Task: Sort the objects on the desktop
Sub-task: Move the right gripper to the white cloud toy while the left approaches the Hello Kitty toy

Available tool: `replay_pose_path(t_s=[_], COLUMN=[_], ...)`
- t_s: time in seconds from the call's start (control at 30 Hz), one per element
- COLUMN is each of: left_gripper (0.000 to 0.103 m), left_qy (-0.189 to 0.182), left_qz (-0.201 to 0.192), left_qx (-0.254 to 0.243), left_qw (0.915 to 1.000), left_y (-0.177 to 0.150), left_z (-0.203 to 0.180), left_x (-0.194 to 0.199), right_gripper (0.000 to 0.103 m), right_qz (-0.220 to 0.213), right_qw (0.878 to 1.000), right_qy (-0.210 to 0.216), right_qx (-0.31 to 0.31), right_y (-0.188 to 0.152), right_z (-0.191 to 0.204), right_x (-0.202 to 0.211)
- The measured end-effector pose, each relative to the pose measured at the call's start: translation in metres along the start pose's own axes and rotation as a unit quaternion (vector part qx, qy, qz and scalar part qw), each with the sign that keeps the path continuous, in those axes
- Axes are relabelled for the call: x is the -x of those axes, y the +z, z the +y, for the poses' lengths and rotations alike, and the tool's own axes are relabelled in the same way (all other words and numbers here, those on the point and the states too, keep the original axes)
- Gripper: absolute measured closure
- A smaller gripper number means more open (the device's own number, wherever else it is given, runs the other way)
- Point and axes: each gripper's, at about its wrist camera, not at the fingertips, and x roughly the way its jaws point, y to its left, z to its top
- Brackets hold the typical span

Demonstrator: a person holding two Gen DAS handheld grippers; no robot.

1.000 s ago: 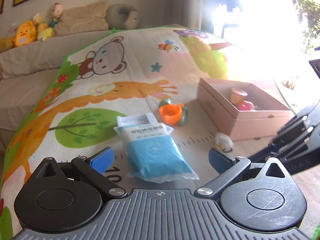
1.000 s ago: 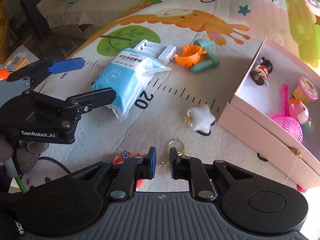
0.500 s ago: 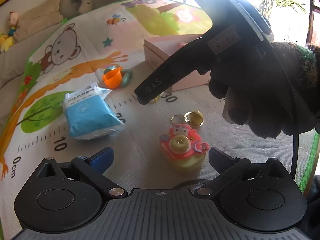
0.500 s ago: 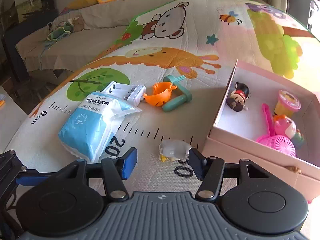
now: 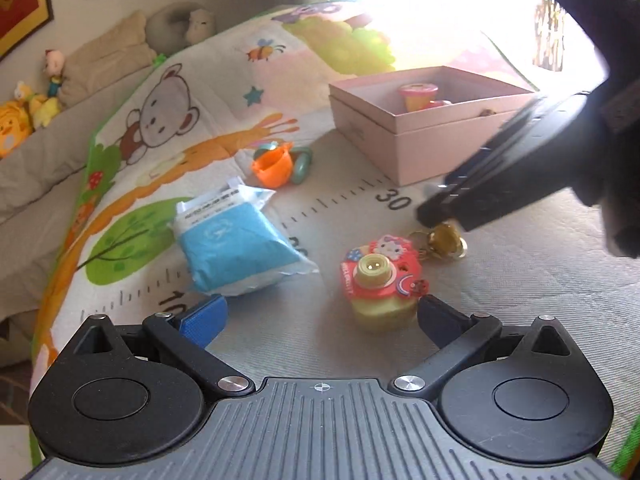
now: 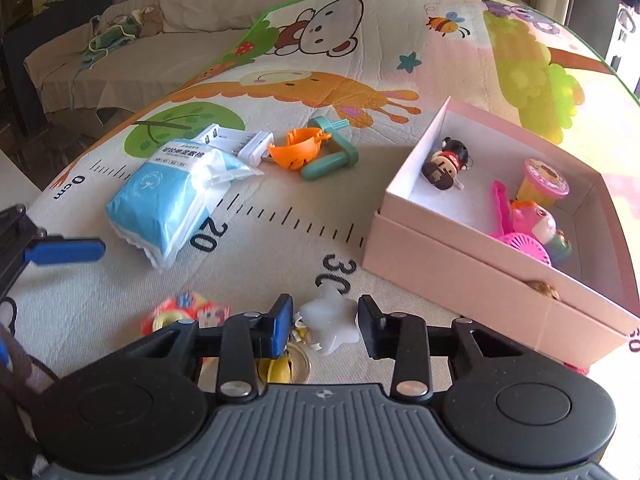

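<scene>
Change: half a second ago the right hand-held gripper (image 6: 323,330) stood wide open short of the white star toy (image 6: 330,322); now its jaws have narrowed and bracket the star, part open, not yet gripping.
Meaning: a judgement only, but the star looks next for the pink box (image 6: 480,276), which lies just right of it.
Left hand-held gripper (image 5: 318,314): jaws wide apart, empty; a second ago it faced the blue packet (image 5: 236,246), now it looks on the toy camera (image 5: 380,280), left of the box.
Star: on the play mat (image 6: 360,80), at the "30" mark, just left of the box's near corner.
Box contents: doll, yellow tub, pink toys; room remains.
Around: blue packet, white block (image 6: 240,142), orange cup (image 6: 298,152) and green piece (image 6: 332,152), all well left of the box.
In the way: the camera's keyring and gold bell (image 5: 442,238) lie under the right gripper, touching or nearly touching the star; a closing jaw could catch them. The box's near wall must be cleared.
</scene>
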Motion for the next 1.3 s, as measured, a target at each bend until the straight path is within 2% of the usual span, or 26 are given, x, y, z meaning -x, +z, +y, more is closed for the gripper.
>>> replay_pose_path(t_s=[0.13, 0.27, 0.33, 0.43, 0.47, 0.6, 0.67, 0.7, 0.83, 1.07, 1.23, 1.3], left_gripper=[0.000, 0.000, 0.000, 0.000, 0.000, 0.001, 0.009, 0.019, 0.017, 0.021, 0.044, 0.044], left_qy=[0.042, 0.064, 0.064, 0.026, 0.002, -0.042, -0.058, -0.060, -0.066, -0.067, -0.078, -0.079], left_qz=[0.003, 0.006, 0.007, 0.001, -0.002, -0.013, -0.014, -0.009, 0.014, 0.029, 0.026, 0.024], left_qx=[0.016, 0.033, 0.042, 0.058, 0.061, 0.038, 0.017, 0.013, 0.015, 0.017, 0.021, 0.019], left_qw=[0.9990, 0.9974, 0.9971, 0.9980, 0.9981, 0.9983, 0.9980, 0.9981, 0.9976, 0.9972, 0.9963, 0.9964], left_y=[0.004, 0.008, 0.009, 0.012, 0.014, 0.022, 0.026, 0.027, 0.029, 0.030, 0.029, 0.029], left_z=[0.020, 0.036, 0.042, 0.045, 0.042, 0.018, 0.006, 0.003, -0.001, -0.002, -0.005, -0.007], left_x=[-0.005, -0.006, -0.005, 0.002, 0.004, 0.001, -0.008, -0.012, -0.032, -0.039, -0.036, -0.034], right_gripper=[0.070, 0.070, 0.070, 0.070, 0.070, 0.065, 0.065, 0.064, 0.055, 0.053, 0.049, 0.049], right_qz=[-0.006, -0.010, -0.013, -0.023, -0.026, -0.039, -0.043, -0.044, -0.055, -0.058, -0.059, -0.060], right_qw=[0.999, 0.999, 0.999, 0.999, 0.999, 0.999, 0.999, 0.999, 0.998, 0.998, 0.998, 0.998], right_qy=[-0.026, -0.022, -0.015, -0.011, -0.008, -0.011, -0.010, -0.010, -0.010, 0.003, 0.004, 0.001], right_qx=[-0.023, -0.047, -0.044, -0.027, -0.024, -0.020, -0.025, -0.026, -0.026, -0.037, -0.037, -0.036], right_y=[-0.022, -0.045, -0.054, -0.065, -0.068, -0.076, -0.078, -0.079, -0.084, -0.090, -0.089, -0.089], right_z=[-0.015, -0.023, -0.022, -0.015, -0.014, -0.012, -0.014, -0.015, -0.016, -0.017, -0.016, -0.015], right_x=[0.024, 0.041, 0.047, 0.055, 0.058, 0.063, 0.065, 0.066, 0.070, 0.068, 0.065, 0.063])
